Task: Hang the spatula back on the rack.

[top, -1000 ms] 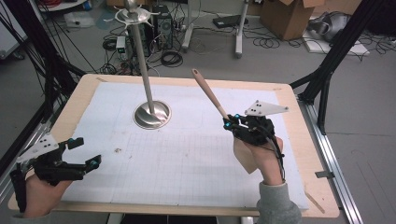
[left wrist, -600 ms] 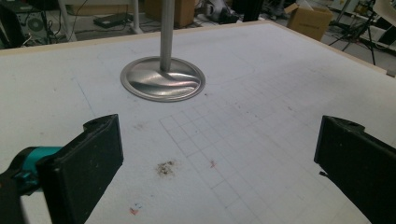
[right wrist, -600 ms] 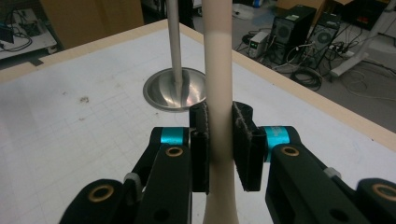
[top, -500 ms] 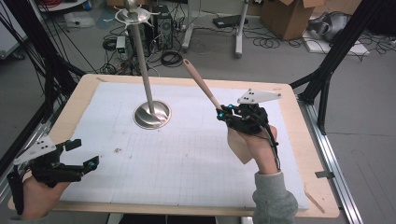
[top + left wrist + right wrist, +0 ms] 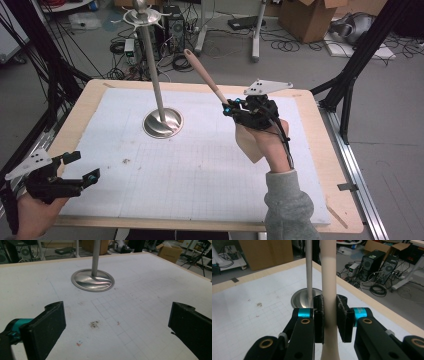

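Carrying a wooden spatula toward the metal stand, held off the worktop.
Left hand-held gripper rests at the near left edge of the worktop, jaws wide apart with nothing between them, well clear of the work. Right hand-held gripper is clenched on the handle of the spatula, blade hanging below the hand, handle end tilted up and away toward the stand's pole. Judgement: keep the grip firm and the handle steady, since a long lever may swing or slip between the pads. Obstruction: the pole and its round base stand close beside the handle tip; approach from the side. Beyond, floor clutter of cables and boxes lies off the worktop.
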Motion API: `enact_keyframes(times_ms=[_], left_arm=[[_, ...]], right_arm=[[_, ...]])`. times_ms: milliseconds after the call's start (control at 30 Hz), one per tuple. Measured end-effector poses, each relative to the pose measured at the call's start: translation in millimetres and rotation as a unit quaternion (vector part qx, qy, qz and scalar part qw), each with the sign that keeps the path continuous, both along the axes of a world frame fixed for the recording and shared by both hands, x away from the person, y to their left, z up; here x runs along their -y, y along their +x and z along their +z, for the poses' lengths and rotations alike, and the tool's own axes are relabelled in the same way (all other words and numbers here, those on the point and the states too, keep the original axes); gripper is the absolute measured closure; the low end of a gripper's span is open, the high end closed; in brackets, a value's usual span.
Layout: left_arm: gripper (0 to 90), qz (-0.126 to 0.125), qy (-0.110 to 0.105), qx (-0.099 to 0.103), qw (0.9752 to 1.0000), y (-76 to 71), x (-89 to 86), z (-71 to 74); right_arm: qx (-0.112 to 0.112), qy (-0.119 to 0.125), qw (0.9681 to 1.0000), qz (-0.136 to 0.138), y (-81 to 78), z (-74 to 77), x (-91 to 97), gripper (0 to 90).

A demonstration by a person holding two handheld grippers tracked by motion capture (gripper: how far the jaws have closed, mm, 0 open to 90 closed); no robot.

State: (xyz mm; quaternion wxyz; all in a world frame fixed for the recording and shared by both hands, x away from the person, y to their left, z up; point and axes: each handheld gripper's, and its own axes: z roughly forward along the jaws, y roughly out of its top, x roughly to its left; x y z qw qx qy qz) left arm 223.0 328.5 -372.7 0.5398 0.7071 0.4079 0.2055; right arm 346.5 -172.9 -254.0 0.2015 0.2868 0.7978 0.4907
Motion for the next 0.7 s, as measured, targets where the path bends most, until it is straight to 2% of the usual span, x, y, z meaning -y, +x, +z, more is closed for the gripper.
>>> enact_keyframes(times_ms=[267, 700], left_arm=[[1.7, 0.004, 0.001, 0.0, 1.0, -3.6, -3.0, 0.0], [1.7, 0.009, -0.002, 0.0, 1.0, -8.3, -7.1, -0.2]], right_arm=[[0.002, 0.009, 0.9999, 0.013, 4.4, 6.7, -5.8, 78.7], [0.004, 0.025, 0.9995, 0.016, 12.4, 20.9, -12.8, 78.7]])
